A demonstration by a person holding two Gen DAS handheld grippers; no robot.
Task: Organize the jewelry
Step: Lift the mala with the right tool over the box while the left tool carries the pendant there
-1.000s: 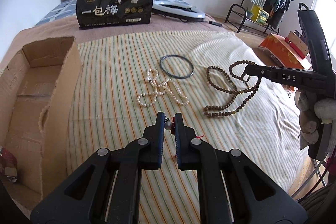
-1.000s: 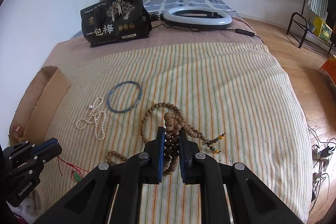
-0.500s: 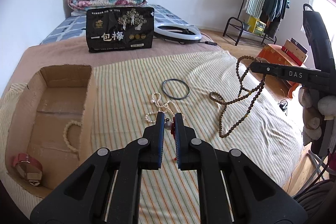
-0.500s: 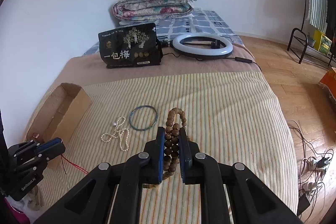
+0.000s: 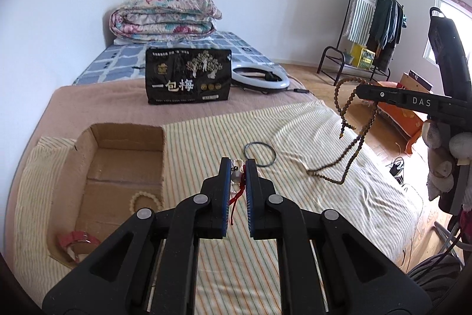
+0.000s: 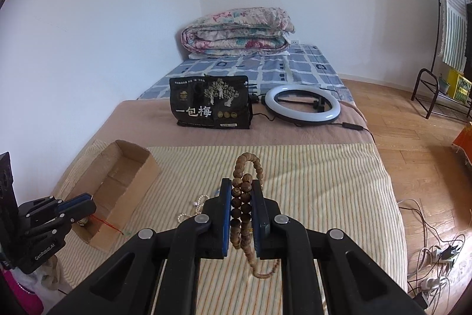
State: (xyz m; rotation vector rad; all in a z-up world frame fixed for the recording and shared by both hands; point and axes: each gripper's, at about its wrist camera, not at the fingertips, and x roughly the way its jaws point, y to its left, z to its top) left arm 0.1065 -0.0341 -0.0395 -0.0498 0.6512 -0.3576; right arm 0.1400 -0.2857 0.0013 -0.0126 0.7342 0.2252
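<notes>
My left gripper (image 5: 236,164) is shut on a red-cord pendant (image 5: 237,182), held above the striped bedspread right of the cardboard box (image 5: 153,138). The box holds a cream bead bracelet (image 5: 144,201) and a red watch (image 5: 78,238). My right gripper (image 6: 242,185) is shut on the long brown bead necklace (image 6: 246,197), lifted high with its lower loops hanging down to the bedspread (image 5: 324,177). The dark bangle (image 5: 259,154) lies on the bedspread. The pearl necklace (image 6: 197,204) lies mostly hidden behind the fingers.
A black snack bag (image 5: 188,80) stands behind the box, a ring light (image 5: 259,77) beside it, a folded quilt (image 5: 165,18) at the bed's head. The bed's right edge drops to the wooden floor with cables (image 6: 436,250). A clothes rack (image 5: 371,28) stands far right.
Both grippers rose and drew back from the bedspread. The brown bead necklace came up with the right gripper; the pendant stayed in the left. The box now shows its inside.
</notes>
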